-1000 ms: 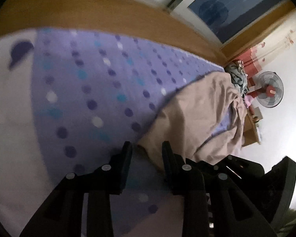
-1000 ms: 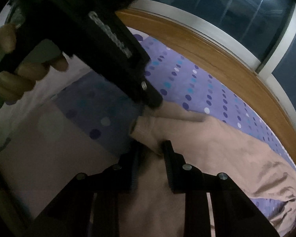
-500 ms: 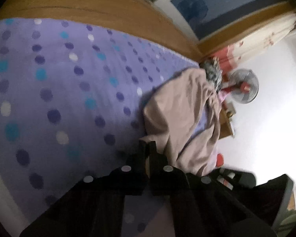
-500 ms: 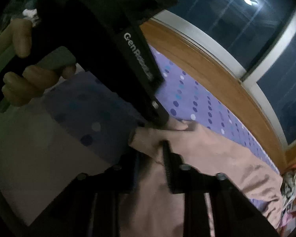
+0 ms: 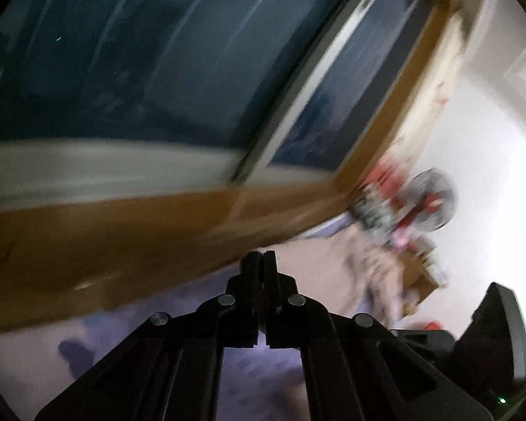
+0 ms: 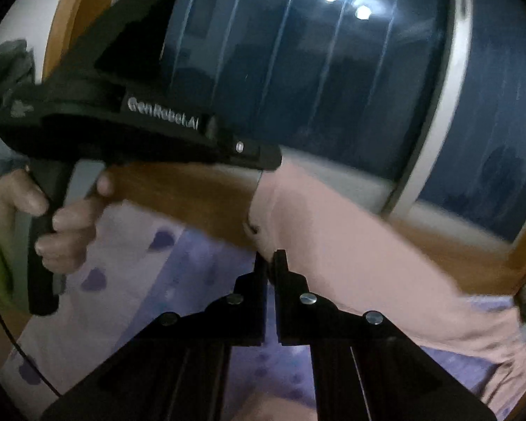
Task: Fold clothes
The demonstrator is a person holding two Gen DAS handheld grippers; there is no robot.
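Item 1. Left tongs (image 5: 263, 253): black, two fingers pressed together with no gap, at lower centre of the left wrist view. That view is heavily blurred, and what they pinch cannot be told there. In the right wrist view the same tool (image 6: 270, 161) crosses the upper left of the frame, tip at the top edge of the pink garment and seemingly holding it; a hand (image 6: 58, 217) grips its handle at left.

Item 2. Right tongs (image 6: 270, 258): black, lower centre of the right wrist view, fingers nearly together and clamped on the near edge of the pink garment.

Item 3. Pink garment (image 6: 350, 256): pale pink cloth, held up at its left end between the two tools, centre of frame; the rest slopes down to the lower right and trails onto the bed. In the left wrist view it is a blurred pink mass (image 5: 333, 266) at centre right.

Item 4. Bed (image 6: 150, 280): lilac cover with darker purple spots, lower part of both views, beneath the cloth.

Item 5. Wooden sill (image 5: 105, 245): brown band across the middle of the frame, behind the bed.

Item 6. Window (image 6: 315, 87): dark glass with pale frame, upper half, showing reflected lights.

Item 7. Fan (image 5: 435, 203): blurred round fan, right of frame, against a white wall.
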